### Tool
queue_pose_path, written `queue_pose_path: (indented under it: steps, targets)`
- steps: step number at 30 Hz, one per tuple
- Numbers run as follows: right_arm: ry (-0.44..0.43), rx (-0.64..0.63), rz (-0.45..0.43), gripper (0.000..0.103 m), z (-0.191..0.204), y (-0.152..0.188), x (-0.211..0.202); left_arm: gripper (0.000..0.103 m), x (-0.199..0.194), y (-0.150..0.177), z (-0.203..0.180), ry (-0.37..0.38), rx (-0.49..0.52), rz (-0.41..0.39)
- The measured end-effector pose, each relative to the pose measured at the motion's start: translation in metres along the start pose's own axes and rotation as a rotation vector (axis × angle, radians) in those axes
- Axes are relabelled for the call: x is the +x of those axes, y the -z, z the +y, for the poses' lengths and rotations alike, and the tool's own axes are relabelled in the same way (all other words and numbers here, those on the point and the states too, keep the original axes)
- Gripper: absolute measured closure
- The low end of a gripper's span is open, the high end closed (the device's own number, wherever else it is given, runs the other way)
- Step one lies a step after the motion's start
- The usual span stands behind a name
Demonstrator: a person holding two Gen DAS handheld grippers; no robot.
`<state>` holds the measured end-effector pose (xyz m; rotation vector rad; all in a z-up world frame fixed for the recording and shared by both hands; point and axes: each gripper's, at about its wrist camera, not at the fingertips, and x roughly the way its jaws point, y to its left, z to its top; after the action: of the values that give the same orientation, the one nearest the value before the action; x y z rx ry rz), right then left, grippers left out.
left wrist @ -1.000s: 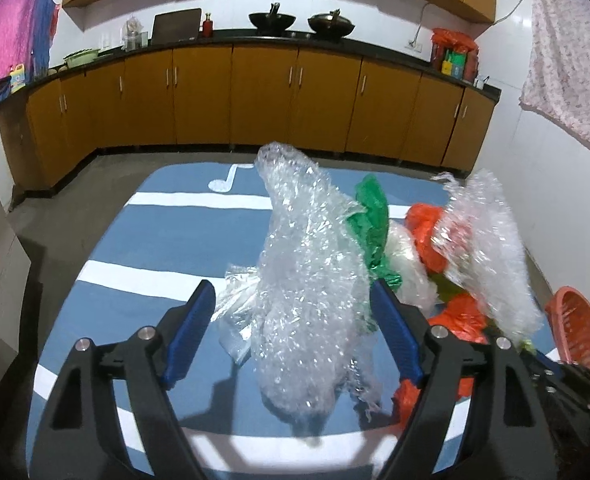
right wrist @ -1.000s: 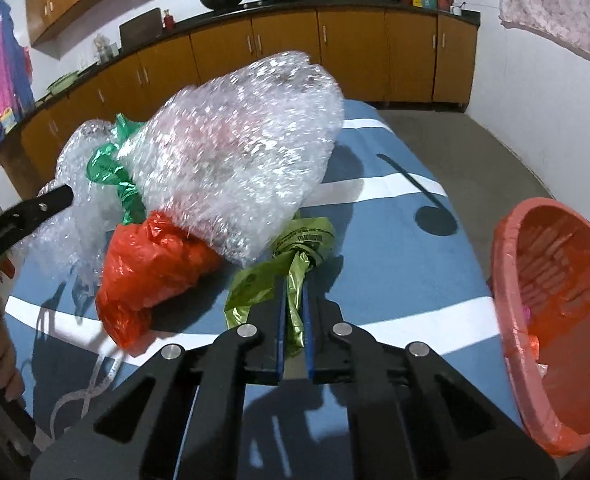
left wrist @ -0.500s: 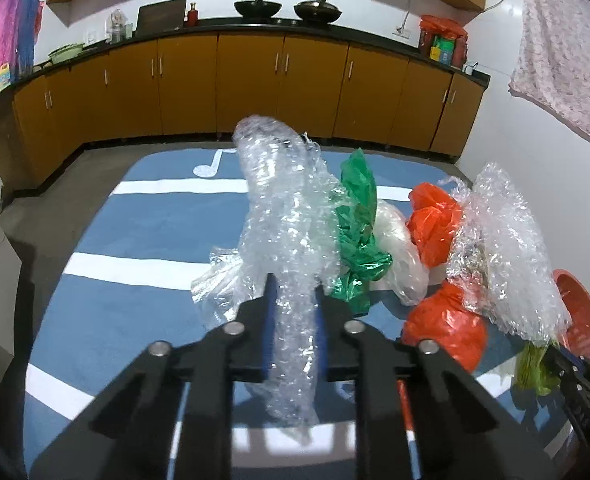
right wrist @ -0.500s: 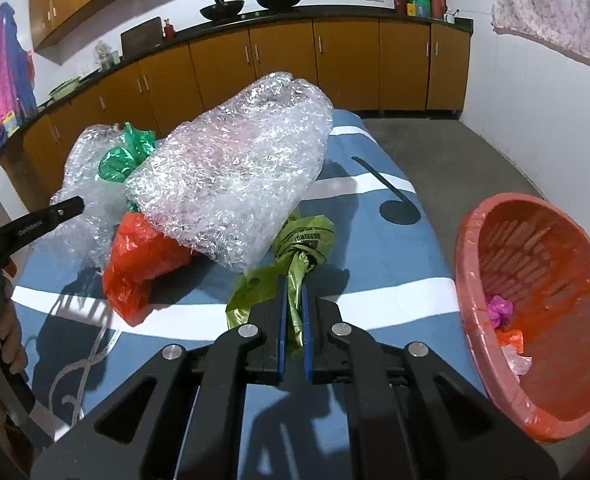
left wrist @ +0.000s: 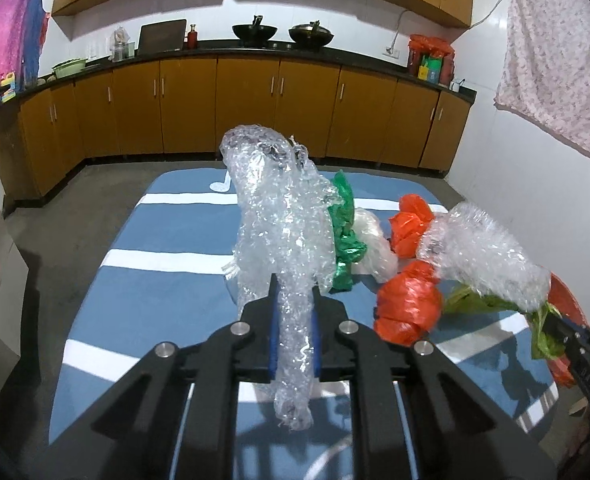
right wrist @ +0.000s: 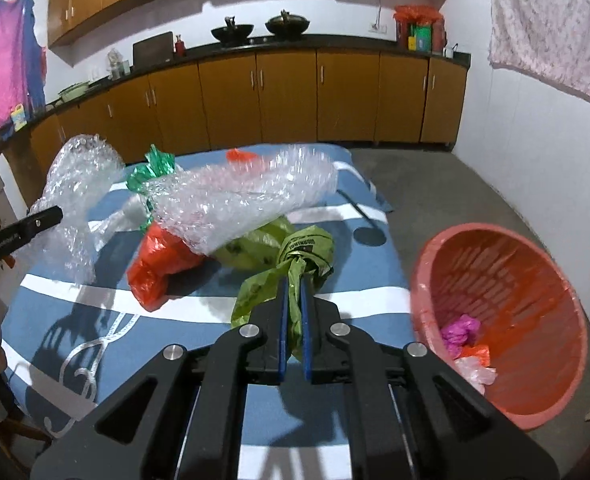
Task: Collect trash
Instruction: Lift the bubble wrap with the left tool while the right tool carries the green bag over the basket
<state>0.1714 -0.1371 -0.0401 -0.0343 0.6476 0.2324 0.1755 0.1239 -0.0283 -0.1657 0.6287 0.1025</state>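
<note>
Left claw (left wrist: 293, 330) is clamped on bubble wrap (left wrist: 283, 216), right claw (right wrist: 292, 322) on what looks like a green bag (right wrist: 295, 252).

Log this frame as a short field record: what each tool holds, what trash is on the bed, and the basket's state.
left tool: shut on bubble wrap roll
right tool: shut on olive green bag
on blue striped bed cover: red bag, green foil bag, second bubble wrap
orange basket: beside the bed, some trash inside

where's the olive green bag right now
The olive green bag is pinched in the right gripper, over the blue striped mat, beside the red bag and left of the orange basket.
</note>
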Motion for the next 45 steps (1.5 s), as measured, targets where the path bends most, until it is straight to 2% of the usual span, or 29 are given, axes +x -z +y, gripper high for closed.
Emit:
queue_pose_path:
  steps: [9, 18, 25, 35, 45]
  targets:
    - [0.007, 0.023, -0.030, 0.098, -0.015, 0.007, -0.029, 0.090, -0.032, 0.004, -0.011, 0.039, 0.013, -0.030]
    - [0.037, 0.033, -0.044, 0.099, -0.030, 0.016, -0.049, 0.090, -0.045, 0.005, -0.024, 0.068, 0.026, -0.038]
    - [0.078, 0.031, -0.069, 0.099, -0.042, 0.019, -0.067, 0.090, -0.053, 0.009, -0.048, 0.112, 0.055, -0.042]
    - [0.143, 0.085, -0.109, 0.099, -0.075, 0.016, -0.080, 0.090, -0.059, 0.011, -0.083, 0.174, 0.101, -0.045]
    - [0.219, 0.162, -0.157, 0.099, -0.115, 0.015, -0.094, 0.090, -0.061, 0.014, -0.134, 0.257, 0.161, -0.042]
